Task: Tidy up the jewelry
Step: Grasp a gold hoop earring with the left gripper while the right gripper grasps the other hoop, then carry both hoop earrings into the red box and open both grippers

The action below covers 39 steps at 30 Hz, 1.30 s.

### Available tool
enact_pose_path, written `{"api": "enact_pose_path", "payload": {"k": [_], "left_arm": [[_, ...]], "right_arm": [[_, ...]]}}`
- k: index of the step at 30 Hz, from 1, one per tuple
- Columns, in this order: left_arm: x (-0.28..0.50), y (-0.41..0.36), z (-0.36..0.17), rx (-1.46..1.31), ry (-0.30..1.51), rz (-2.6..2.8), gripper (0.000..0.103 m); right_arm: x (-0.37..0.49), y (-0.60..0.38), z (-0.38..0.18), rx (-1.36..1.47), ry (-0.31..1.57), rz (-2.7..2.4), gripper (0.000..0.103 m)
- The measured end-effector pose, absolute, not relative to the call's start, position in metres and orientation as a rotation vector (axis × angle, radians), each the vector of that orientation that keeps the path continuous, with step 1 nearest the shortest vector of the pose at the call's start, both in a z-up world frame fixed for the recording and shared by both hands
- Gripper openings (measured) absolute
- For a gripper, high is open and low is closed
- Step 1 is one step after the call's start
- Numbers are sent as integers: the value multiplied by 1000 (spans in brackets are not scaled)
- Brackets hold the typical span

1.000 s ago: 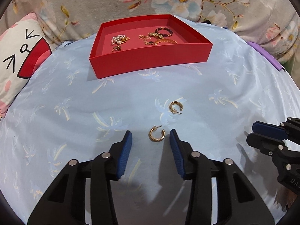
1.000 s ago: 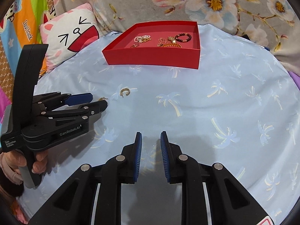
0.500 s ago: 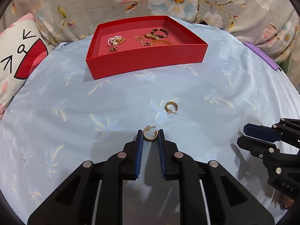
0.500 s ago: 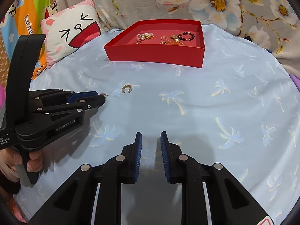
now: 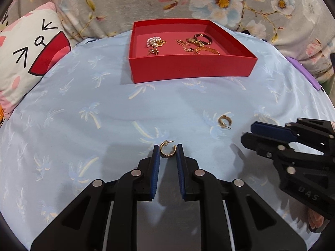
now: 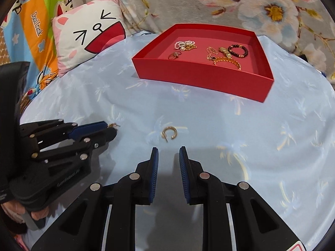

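The gold hoop earring (image 5: 167, 151), tiny, light and rigid, sits pinched across its curve at the left gripper (image 5: 167, 151) tips, seemingly clamped. Right gripper (image 6: 168, 156) stands apart below the second earring (image 6: 170, 133); red tray (image 5: 188, 69) at twelve o'clock.

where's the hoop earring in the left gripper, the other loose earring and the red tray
hoop earring (image 5: 166, 151), left wrist view, on the lower curve of the hoop between the blue pads
loose earring (image 6: 170, 133), right wrist view, on its gold band, lying on the cloth
red tray (image 5: 191, 66), left wrist view, on its near outer wall
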State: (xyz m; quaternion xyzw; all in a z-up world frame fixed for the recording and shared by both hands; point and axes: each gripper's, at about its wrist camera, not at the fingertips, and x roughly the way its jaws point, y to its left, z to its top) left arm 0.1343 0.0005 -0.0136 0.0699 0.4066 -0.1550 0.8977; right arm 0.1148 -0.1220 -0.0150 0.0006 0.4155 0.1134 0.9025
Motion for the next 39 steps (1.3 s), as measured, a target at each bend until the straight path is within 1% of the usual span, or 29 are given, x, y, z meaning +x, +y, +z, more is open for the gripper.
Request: {"api": "enact_pose_path", "payload": {"k": [13, 18, 30, 35, 39], "left_arm": [[136, 4, -13, 131, 843, -322, 15], [136, 4, -13, 133, 842, -323, 15], [135, 4, -13, 132, 841, -324, 15], [135, 3, -10, 133, 844, -332, 15], [135, 0, 10, 142, 800, -343, 15]], "right_arm": [[140, -111, -22, -22, 874, 216, 21], [141, -111, -22, -18, 874, 209, 16], [133, -120, -19, 9, 860, 209, 15], [120, -131, -10, 22, 848, 211, 15], [111, -145, 11, 31, 808, 200, 15]]}}
